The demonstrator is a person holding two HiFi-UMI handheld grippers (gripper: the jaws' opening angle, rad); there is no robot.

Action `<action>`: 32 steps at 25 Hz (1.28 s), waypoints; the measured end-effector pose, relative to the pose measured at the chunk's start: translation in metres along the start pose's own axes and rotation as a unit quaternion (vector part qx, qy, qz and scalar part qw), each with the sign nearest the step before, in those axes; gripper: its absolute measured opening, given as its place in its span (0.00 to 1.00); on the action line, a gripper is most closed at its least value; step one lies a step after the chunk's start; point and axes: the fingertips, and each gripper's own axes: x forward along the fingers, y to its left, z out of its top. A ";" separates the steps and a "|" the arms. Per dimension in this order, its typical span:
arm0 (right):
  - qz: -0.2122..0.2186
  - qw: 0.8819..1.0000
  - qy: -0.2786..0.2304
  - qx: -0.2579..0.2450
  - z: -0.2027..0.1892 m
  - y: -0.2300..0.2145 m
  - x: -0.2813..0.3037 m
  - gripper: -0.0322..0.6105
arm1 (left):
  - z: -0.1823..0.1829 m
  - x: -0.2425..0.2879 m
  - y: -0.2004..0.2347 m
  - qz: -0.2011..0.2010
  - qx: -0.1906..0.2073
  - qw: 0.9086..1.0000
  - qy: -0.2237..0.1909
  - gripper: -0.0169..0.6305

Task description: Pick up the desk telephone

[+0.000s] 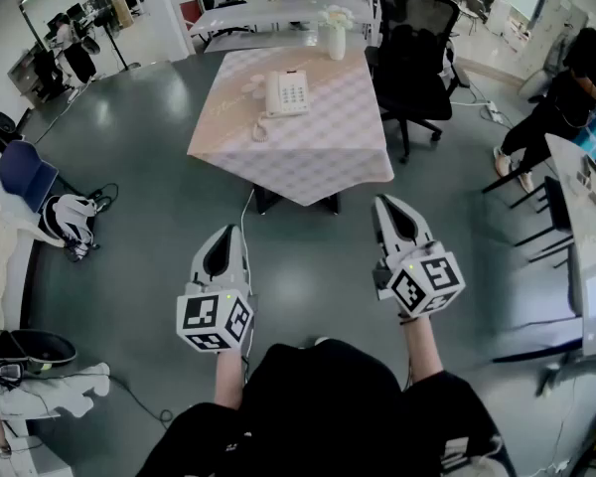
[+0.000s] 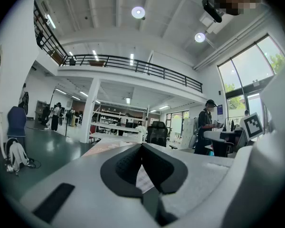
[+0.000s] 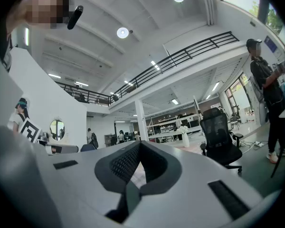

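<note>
The desk telephone [image 1: 286, 94] is white and lies on the far middle part of a table [image 1: 308, 152] that is covered with a pale checked cloth, well apart from both of my grippers. Its handset [image 1: 271, 93] rests in the cradle on the left side of the body, with the long axis running away from me, and the coiled cord [image 1: 261, 127] hangs out toward the near left corner of the phone. Behind it, at the far edge of the table, stands a white vase [image 1: 336, 38] with flowers, and a black office chair [image 1: 417, 48] is just beside the table on the right. The left gripper [image 1: 235, 232] and the right gripper [image 1: 381, 204] are both held level above the grey floor, short of the table, and both point forward to it. The jaws of each one are pressed together with nothing between them. The phone lies ahead and between the two. I judge neither one clearly nearer, but the handset side faces the left gripper, so that one seems better placed for the reach.
</note>
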 end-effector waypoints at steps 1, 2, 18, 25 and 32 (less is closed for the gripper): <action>0.000 1.000 0.001 -0.001 0.000 -0.002 0.000 0.04 | 0.000 0.001 -0.001 0.001 0.000 1.000 0.001 0.02; 0.000 1.000 0.001 -0.001 0.000 -0.004 0.001 0.04 | 0.000 0.003 -0.001 0.001 -0.001 1.000 0.001 0.02; 0.000 1.000 -0.011 0.024 -0.002 -0.031 0.013 0.04 | -0.007 0.027 -0.005 0.008 -0.002 1.000 0.007 0.02; 0.018 1.000 0.002 0.012 -0.008 -0.038 0.018 0.04 | -0.017 0.034 -0.014 0.020 -0.007 1.000 0.014 0.02; 0.019 1.000 0.012 0.014 -0.012 -0.051 0.034 0.04 | -0.016 0.048 -0.016 0.029 -0.004 0.999 0.020 0.02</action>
